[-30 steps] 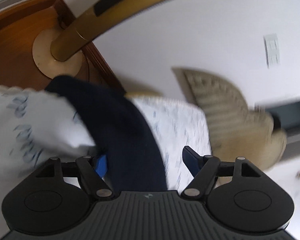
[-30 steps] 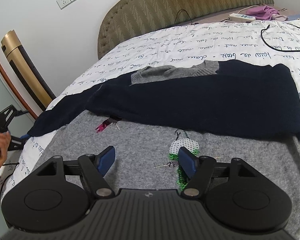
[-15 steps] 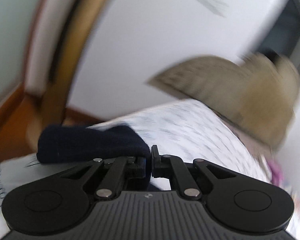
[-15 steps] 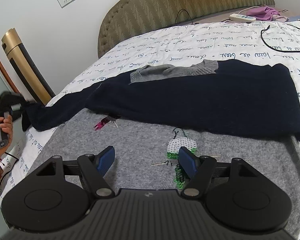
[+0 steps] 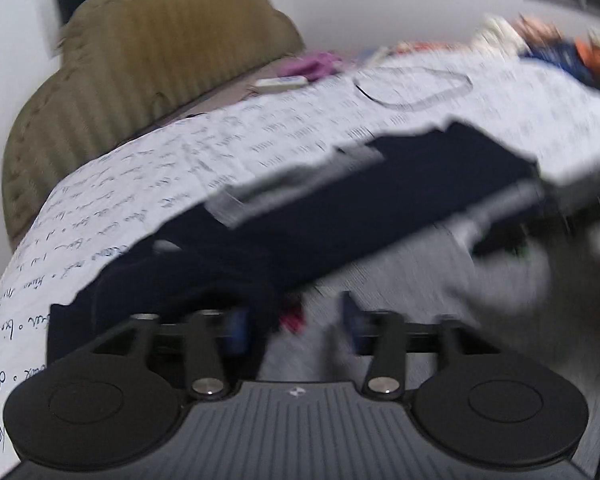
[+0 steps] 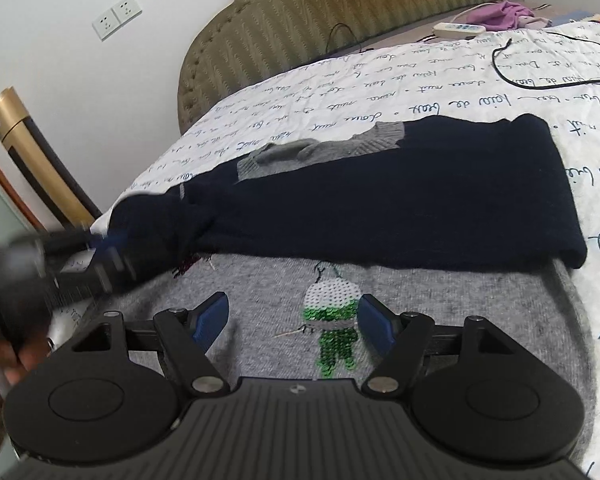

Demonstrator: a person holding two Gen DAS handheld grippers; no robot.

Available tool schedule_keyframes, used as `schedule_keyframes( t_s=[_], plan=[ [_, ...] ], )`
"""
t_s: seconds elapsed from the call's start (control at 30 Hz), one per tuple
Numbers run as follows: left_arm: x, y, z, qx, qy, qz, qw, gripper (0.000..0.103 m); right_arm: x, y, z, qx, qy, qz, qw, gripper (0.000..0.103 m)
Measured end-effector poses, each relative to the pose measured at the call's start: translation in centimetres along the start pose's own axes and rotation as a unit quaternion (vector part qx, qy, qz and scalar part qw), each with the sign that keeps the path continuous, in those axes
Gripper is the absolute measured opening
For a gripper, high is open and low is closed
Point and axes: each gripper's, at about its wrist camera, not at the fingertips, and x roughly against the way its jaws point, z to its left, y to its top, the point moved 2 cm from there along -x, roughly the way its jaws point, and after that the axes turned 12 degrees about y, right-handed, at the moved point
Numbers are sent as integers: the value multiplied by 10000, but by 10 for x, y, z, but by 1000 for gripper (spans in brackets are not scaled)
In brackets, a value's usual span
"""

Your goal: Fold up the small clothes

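Over the grey sweater (image 6: 440,300), left hand-held gripper (image 5: 292,322) now released from the navy sleeve (image 5: 172,280), right hand-held gripper (image 6: 292,318) likewise unclenched.

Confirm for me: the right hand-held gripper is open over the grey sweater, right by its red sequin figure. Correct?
Not quite. The sequin figure is white and green, not red; the right wrist view shows it clearly. The rest holds: the right hand-held gripper is open over the grey sweater, with the figure between its fingers in that view.

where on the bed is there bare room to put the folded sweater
Bare sheet lies between the headboard and the sweater, left of the black cable. Crowded: the purple cloth and power strip corner.
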Motion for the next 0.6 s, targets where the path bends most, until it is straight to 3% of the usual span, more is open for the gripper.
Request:
schedule_keyframes(
  t_s=[0.07, 0.23, 0.33, 0.43, 0.5, 0.6],
  plan=[
    [10, -8, -8, -284, 59, -185, 9994, 82, -2, 6, 2, 41, 1, -31, 10000, 75],
    [44, -22, -8, -516, -18, -433, 9977, 83, -27, 27, 25, 400, 186, -45, 9990, 77],
    [61, -36, 10, -209, 156, -535, 9982, 83, -51, 35, 59, 1091, 149, 24, 9939, 76],
    [68, -49, 46, 510, 552, -435, 9962, 83, -78, 37, 95, 1786, 89, 96, 9838, 75],
    [65, -57, 77, 1197, 1017, -287, 9872, 83, -94, 32, 120, 2355, -43, 116, 9718, 75],
    [52, -70, 124, 2234, 1883, 129, 9563, 83, -117, 16, 154, 3289, -214, 128, 9440, 74]
  ],
)
